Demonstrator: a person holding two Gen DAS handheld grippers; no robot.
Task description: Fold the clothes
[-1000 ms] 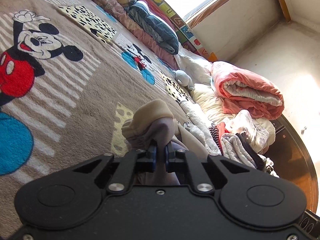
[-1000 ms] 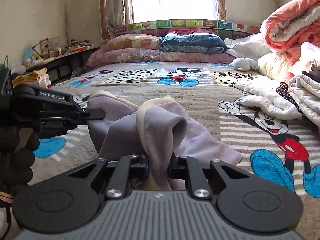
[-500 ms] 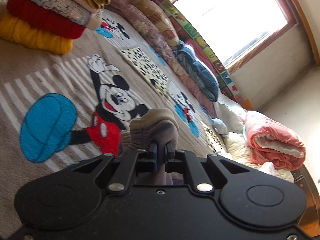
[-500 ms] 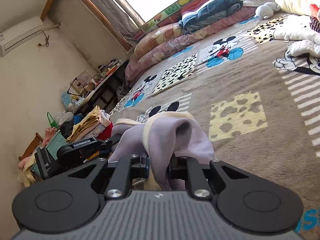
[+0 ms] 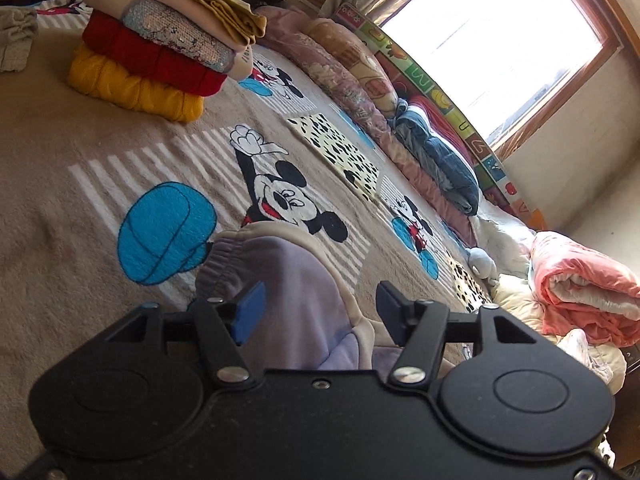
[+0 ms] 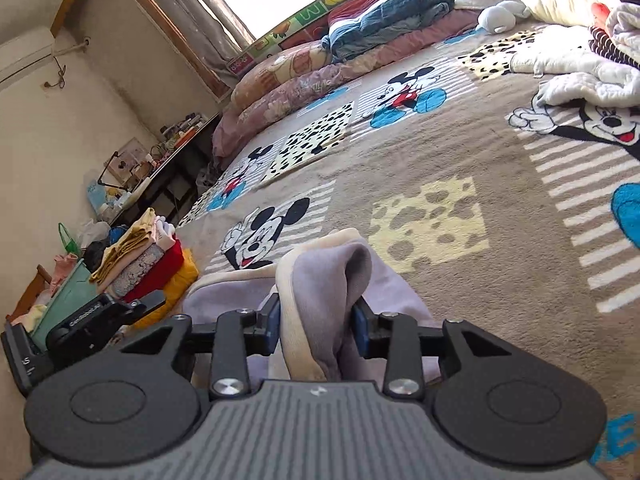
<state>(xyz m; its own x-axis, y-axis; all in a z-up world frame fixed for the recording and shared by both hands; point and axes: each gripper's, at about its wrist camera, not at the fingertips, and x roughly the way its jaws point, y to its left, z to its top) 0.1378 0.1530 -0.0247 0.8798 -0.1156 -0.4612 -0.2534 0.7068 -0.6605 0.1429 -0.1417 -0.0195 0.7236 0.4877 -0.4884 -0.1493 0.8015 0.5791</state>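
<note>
Beside the folded stack (image 5: 160,40) on the cartoon blanket (image 5: 80,208), the left gripper (image 5: 316,312) lets go, jaws opening clear of the lilac garment (image 5: 288,280) it pinched a second ago; the right gripper (image 6: 316,320), loosening, still touches cloth — the fold looks delivered.

Your garment (image 5: 296,280) lies on the bed (image 5: 80,200), bunched between both pairs of tongs. In your left view, the folded stack (image 5: 160,52) sits on the bed ahead and to the left, well apart from the garment. The pillows (image 5: 360,92) run along the far edge under the window (image 5: 500,32). The unfolded pile (image 5: 580,300) lies to the right. In your right view, the left tongs (image 6: 152,300) sit to the left, just before that stack (image 6: 148,260).
</note>
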